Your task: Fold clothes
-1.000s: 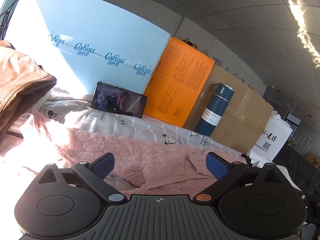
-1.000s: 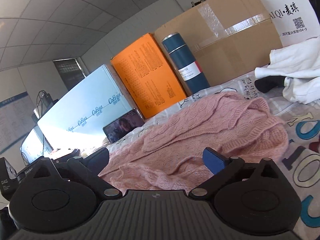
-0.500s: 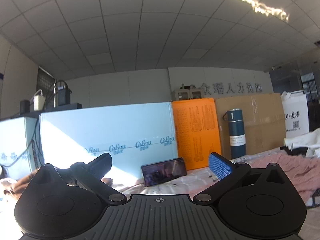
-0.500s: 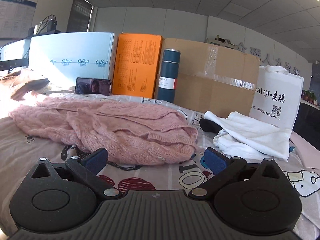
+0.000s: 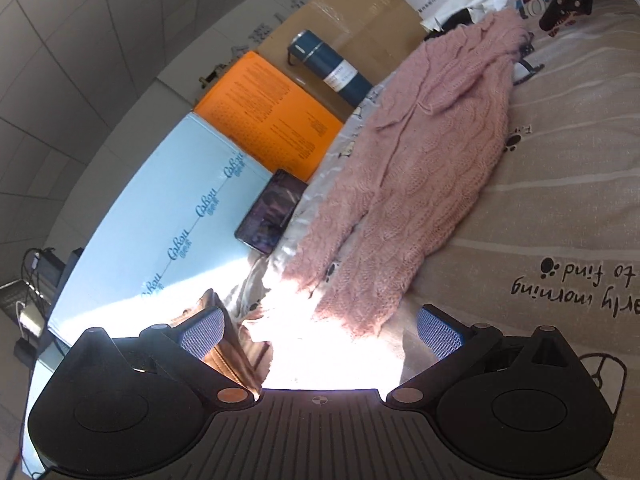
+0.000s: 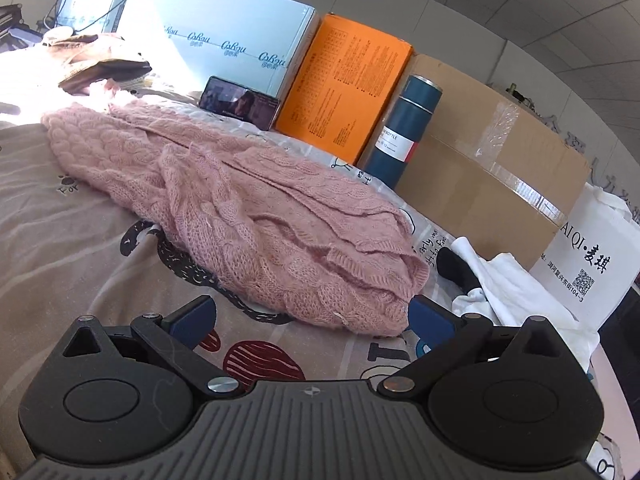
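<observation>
The pink sweater (image 6: 256, 216) lies bunched in a long heap on the bed sheet (image 6: 80, 240), just ahead of the right claw (image 6: 312, 316). The left claw (image 5: 320, 330) sits at its far end (both wide apart, holding nothing). It looks half folded, or just rumpled.

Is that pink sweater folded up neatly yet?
No. The pink sweater lies loosely bunched in a long heap on the bedsheet, layers rumpled.
</observation>
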The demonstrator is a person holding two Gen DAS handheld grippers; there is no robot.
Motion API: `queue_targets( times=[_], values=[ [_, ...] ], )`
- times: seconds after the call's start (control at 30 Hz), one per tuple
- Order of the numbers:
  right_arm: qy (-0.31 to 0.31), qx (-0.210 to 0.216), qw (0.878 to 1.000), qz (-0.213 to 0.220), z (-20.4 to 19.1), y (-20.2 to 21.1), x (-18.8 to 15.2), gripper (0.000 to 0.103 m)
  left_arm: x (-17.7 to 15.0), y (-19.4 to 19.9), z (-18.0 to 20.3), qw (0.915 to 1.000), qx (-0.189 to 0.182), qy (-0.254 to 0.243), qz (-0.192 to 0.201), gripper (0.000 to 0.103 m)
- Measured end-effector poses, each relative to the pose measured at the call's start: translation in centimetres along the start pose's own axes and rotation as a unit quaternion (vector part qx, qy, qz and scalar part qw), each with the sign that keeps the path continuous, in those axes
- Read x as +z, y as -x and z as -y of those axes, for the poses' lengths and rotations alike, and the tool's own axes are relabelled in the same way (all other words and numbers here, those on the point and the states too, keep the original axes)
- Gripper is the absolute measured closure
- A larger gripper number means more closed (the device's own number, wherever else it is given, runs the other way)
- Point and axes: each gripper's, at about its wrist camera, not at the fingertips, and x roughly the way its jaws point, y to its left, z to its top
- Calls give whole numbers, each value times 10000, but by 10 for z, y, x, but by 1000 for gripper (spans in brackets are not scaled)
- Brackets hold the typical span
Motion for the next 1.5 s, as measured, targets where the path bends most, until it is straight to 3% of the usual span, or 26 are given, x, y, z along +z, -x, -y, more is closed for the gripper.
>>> queue_targets(
  times=[0.13,0.43,0.67,0.83,0.9,0.93,1.0,1.03,1.07,1.1,1.17,1.23,1.27,1.3,1.37,1.5],
  values=[
    [520,35,9984,-231,-11,-13,8,0,1,-14,6,9993,-337,-138,-65,0],
    [819,384,9959,-7,-35,-38,31,0,16,-36,9,9983,-511,14,279,0],
    [596,560,9960,362,-36,-43,35,0,10,-51,-8,9935,-826,705,338,0],
    [183,226,9982,515,-16,-32,18,3,-8,-60,-31,9860,-845,1431,142,0],
    [86,83,9979,629,-10,-27,11,13,-12,-63,-36,9808,-1004,1661,170,3],
    [57,41,9976,692,-7,-24,9,17,-14,-64,-38,9780,-1083,1775,184,11],
    [85,83,9965,823,-7,-22,10,40,-15,-66,-41,9727,-1271,1928,235,34],
    [114,150,9962,846,-8,-22,11,48,-15,-67,-43,9703,-1340,1995,285,59],
    [135,260,9960,848,-7,-23,12,62,-14,-68,-44,9677,-1405,2065,335,76],
    [144,367,9956,851,-7,-24,14,72,-14,-68,-46,9651,-1470,2134,386,77],
    [117,568,9947,854,-5,-26,16,82,-16,-70,-51,9588,-1514,2366,419,78],
    [218,735,9942,757,-7,-27,16,82,-17,-71,-53,9552,-1514,2510,416,77],
    [300,810,9939,684,-8,-27,16,77,-18,-71,-53,9556,-1483,2516,387,77],
    [381,885,9935,610,-10,-27,15,56,-18,-71,-53,9561,-1451,2521,357,76],
    [641,906,9926,494,-18,-27,12,35,-18,-72,-53,9561,-1452,2522,331,74],
    [891,806,9917,464,-25,-30,14,35,-17,-76,-53,9565,-1460,2509,274,74]
  ],
)
